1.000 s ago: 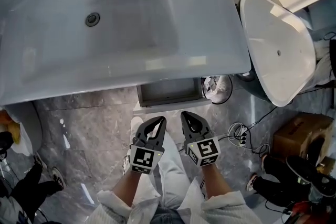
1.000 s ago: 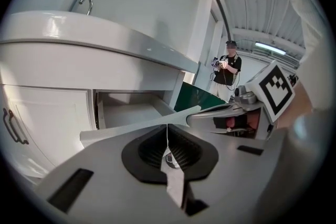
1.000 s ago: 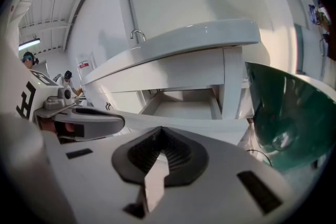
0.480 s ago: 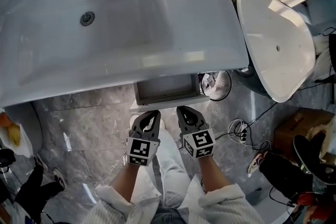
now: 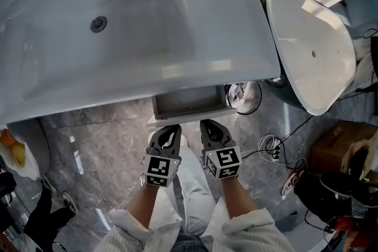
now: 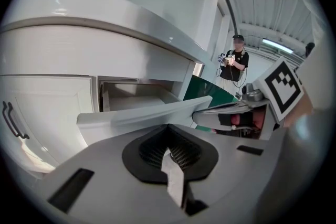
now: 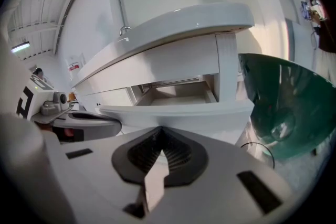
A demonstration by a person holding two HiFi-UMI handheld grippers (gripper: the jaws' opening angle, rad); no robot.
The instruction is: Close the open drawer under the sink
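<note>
White drawer (image 5: pixel 189 103) under sink (image 5: pixel 136 32) stands open, closing not yet done; left gripper (image 5: pixel 173 129) and right gripper (image 5: pixel 207 126), both clenched empty, poised just before its front.

The white sink (image 5: pixel 147 26) is gleaming glossy and smooth like glazed ceramic, the drawer (image 5: pixel 188 104) is showing a matt white finish, and the grey marbled floor (image 5: pixel 100 141) is shining, polished.

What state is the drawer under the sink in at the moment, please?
Open: the drawer juts out beyond the sink's front edge, its inside showing.
</note>
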